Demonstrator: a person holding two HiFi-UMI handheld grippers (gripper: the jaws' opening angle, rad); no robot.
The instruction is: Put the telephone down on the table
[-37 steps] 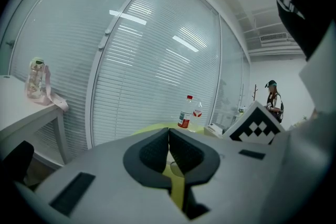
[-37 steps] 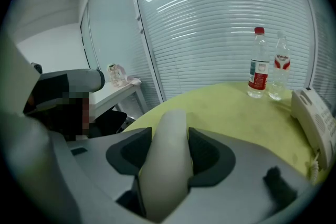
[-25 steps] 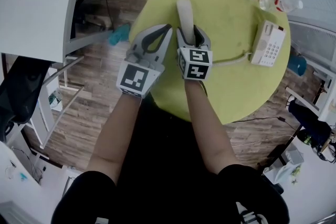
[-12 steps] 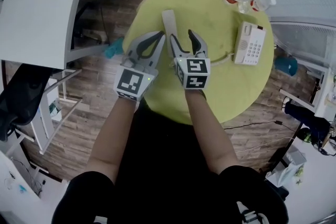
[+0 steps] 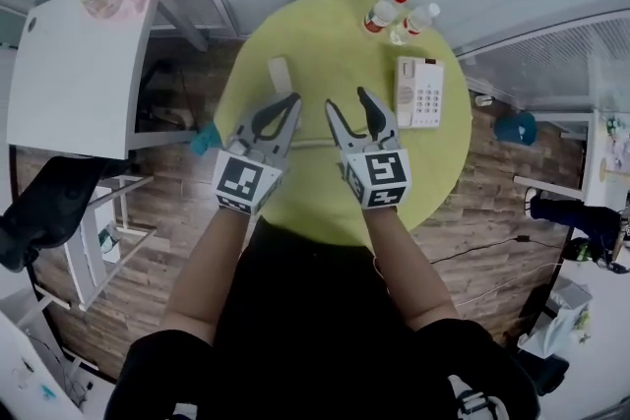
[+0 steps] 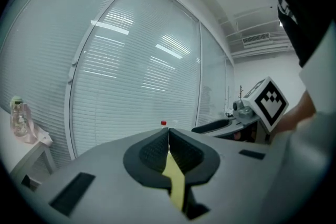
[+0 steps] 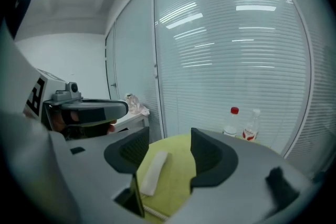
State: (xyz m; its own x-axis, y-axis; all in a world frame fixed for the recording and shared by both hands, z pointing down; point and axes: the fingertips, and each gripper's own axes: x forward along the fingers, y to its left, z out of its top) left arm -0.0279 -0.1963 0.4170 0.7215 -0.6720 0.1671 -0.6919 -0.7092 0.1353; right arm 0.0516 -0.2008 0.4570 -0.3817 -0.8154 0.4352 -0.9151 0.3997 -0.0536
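Lying flat on the yellow table (image 5: 325,39), the handset (image 5: 281,74) is seen near the left edge, well apart from the telephone base (image 5: 418,91), which is placed on the right side of the same table. The two parts are joined by a cord (image 7: 153,213) that is laid across the table top. Behind the base, near the far edge, a red-capped bottle (image 5: 380,12) and a clear-capped bottle (image 5: 414,19) are set just beside each other.

The left gripper (image 5: 291,100) is clenched: in the left gripper view its jaws are pressed together with nothing caught between them. The right gripper (image 5: 348,101) is released: its jaws have just been opening and are now spread wide. In the right gripper view the handset is framed in the gap between them, but it is on the table beyond, and it is not touched by either pad. Both grippers are held near each other on the near side of the table, apart from the handset.

The task is judged to be essentially done, since the handset is supported by the table alone and is gripped by nothing. No further handling appears to be required; only clearing the grippers from the table can be regarded as left.
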